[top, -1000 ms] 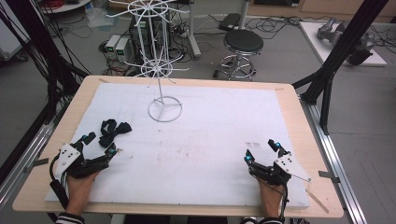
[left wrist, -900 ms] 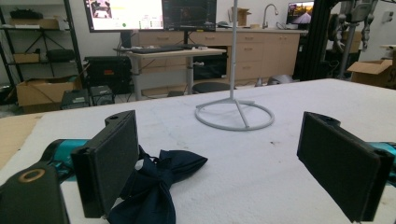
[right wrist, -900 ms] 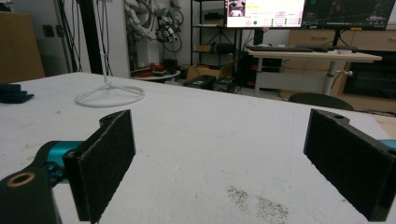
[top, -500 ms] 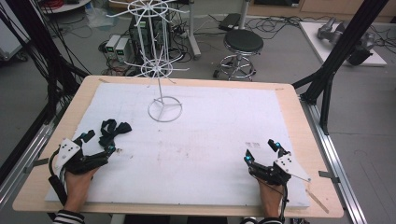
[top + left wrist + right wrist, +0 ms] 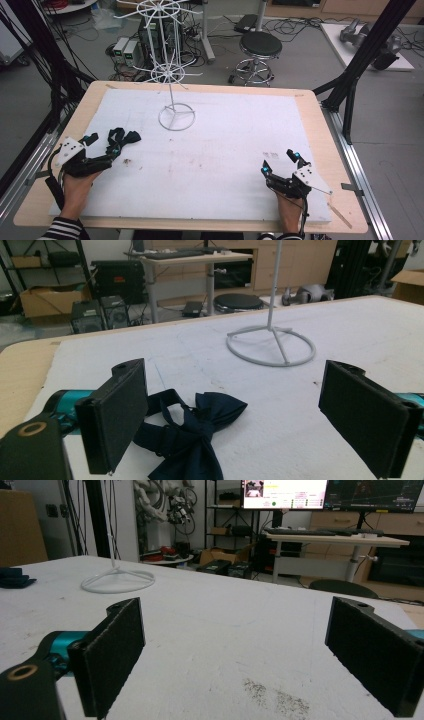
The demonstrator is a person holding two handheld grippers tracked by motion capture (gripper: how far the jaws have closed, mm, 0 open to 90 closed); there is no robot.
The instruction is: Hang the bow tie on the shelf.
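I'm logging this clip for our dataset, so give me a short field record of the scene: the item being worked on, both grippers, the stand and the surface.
item: dark navy bow tie, lying flat on the white mat
left gripper: open, jaws at the bow tie, not closed on it
right gripper: open, low over bare mat, holding nothing
stand: white wire rack, upright at the far side, nothing hung on it
table: wooden, under the mat

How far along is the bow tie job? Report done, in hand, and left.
Done: nothing visible; the dark bow tie lies flat on the white table cover, none on the white wire rack.
In hand: the left gripper, jaws open, is at the bow tie without gripping it.
Left: grasping it, probably hanging it. The right gripper rests open.
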